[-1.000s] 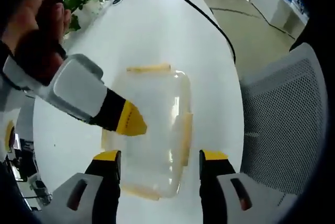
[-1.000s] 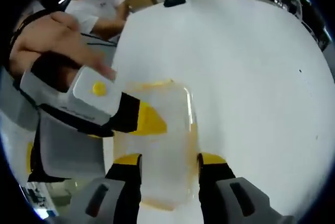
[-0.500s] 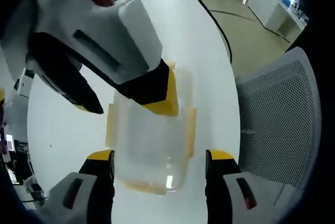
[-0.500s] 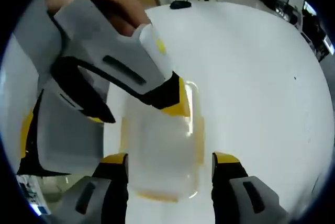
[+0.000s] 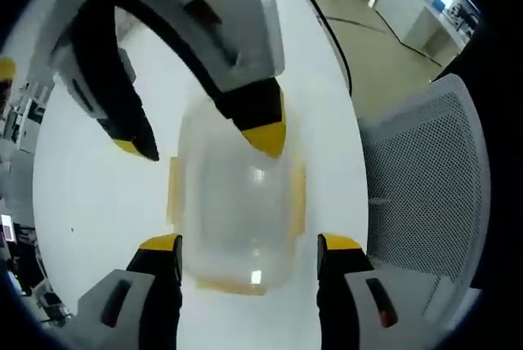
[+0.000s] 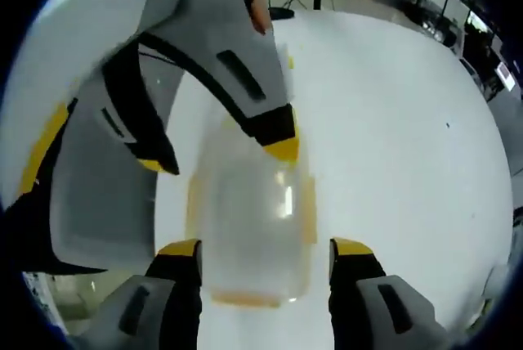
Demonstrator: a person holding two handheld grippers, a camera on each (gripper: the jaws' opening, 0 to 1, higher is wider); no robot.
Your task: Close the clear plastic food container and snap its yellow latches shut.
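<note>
Left gripper view: left gripper [image 5: 249, 248], fingers spread, straddles the clear container [image 5: 235, 203] on the white bench [image 5: 98, 203]; yellow latches [image 5: 297, 196] flank it. At 12 o'clock the right gripper [image 5: 200, 141], fingers spread, touches the lid's far end. Mesh chair [image 5: 425, 195] at 3 o'clock.

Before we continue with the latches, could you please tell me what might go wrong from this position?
1. Both grippers are open over one small clear container: the right gripper has a yellow tip on its far end, the left gripper straddles the near end. They could knock each other.
2. The container sits unclamped on the smooth white table, so a one-sided push may slide it.
3. The yellow latches lie along the sides; a downward press may miss them.
</note>
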